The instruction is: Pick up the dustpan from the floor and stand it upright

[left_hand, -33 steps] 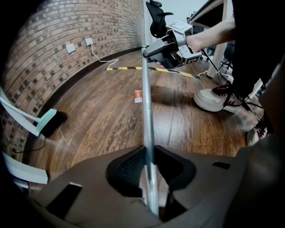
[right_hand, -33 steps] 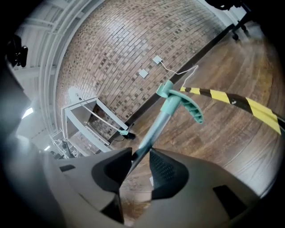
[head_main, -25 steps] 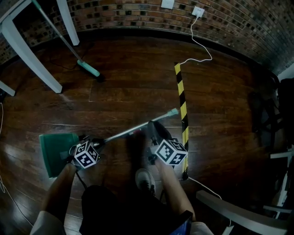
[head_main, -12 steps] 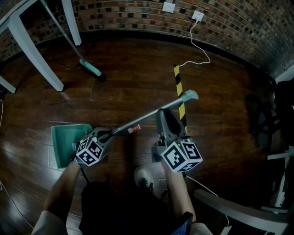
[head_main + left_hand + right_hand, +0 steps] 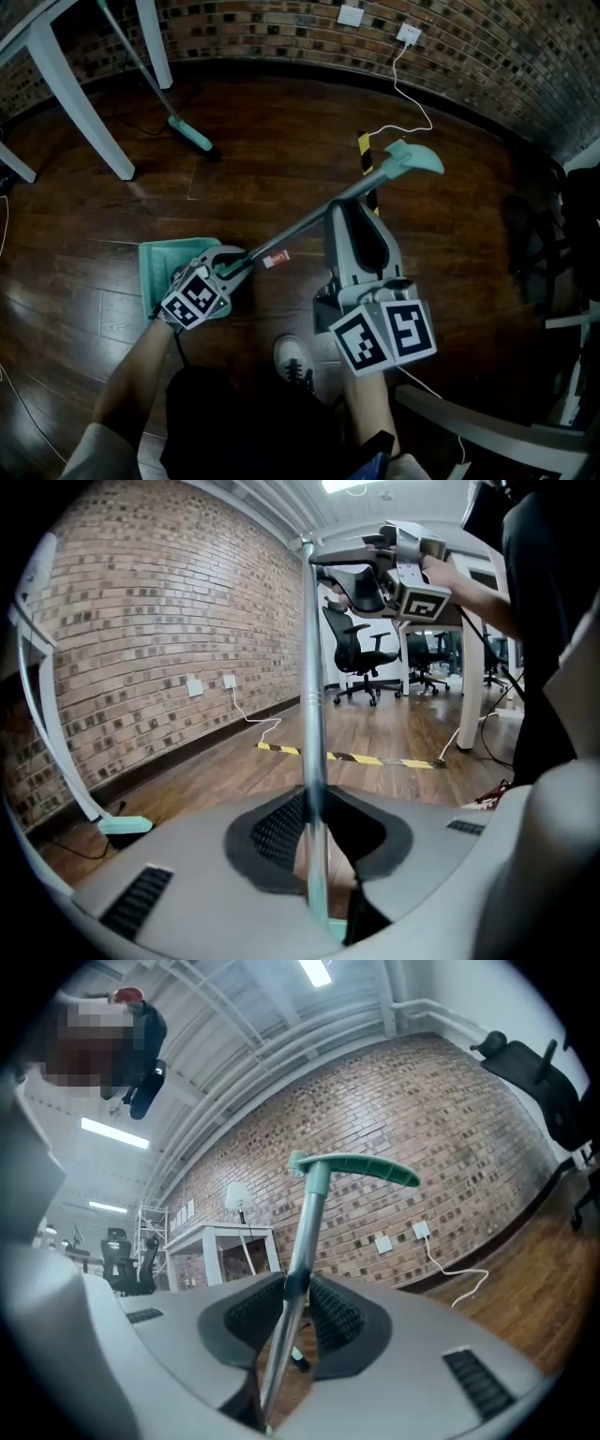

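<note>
Moved: dustpan handle (image 5: 309, 223) stands steeper than before.
Left tongs (image 5: 231, 266): clamped low on handle.
Right tongs (image 5: 343, 208): just closing tighter on handle.
Advice: swing handle vertical, grips firm.

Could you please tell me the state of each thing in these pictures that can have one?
Teal dustpan with long metal handle: slanted, not yet upright.
Left gripper: jaws shut on the handle near the pan.
Right gripper: jaws have just been closing, shut on the handle higher up.
Teal broom: head on floor, stick leaning.
White cable: plugged into wall socket.
</note>
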`<state>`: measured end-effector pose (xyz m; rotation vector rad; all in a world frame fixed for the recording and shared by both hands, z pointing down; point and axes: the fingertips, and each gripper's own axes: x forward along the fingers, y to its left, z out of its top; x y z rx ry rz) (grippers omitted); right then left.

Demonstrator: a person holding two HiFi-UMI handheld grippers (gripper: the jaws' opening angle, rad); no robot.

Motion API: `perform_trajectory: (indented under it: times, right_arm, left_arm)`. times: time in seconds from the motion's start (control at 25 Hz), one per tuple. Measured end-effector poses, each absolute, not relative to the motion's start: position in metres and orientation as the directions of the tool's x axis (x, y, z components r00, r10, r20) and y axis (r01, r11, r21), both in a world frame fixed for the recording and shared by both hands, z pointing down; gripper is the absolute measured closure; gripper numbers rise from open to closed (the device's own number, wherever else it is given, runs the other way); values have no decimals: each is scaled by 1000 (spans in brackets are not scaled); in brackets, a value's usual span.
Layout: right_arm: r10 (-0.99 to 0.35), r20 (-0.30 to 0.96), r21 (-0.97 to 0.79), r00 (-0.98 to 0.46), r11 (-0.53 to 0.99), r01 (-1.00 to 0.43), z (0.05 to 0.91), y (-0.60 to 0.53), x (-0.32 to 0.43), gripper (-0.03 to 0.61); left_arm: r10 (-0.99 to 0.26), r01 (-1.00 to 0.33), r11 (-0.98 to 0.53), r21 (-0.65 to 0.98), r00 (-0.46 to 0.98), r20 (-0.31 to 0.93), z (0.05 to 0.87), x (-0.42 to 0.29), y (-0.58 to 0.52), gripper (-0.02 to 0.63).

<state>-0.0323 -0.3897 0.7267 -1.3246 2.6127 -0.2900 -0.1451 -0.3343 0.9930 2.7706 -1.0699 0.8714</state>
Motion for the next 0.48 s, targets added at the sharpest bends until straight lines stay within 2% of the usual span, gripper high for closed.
perform_trajectory:
  times: [0.32, 0.48]
  right_arm:
    - [-735, -140, -39, -664, 674, -738, 671, -364, -79, 500]
    - [-697, -99, 1, -710, 714, -700, 669, -347, -99, 503]
  left_arm:
    - [-595, -622, -781, -56, 713, 371, 969, -121, -345, 517]
    - [-572, -602, -799, -19, 749, 336, 966, -115, -345, 516]
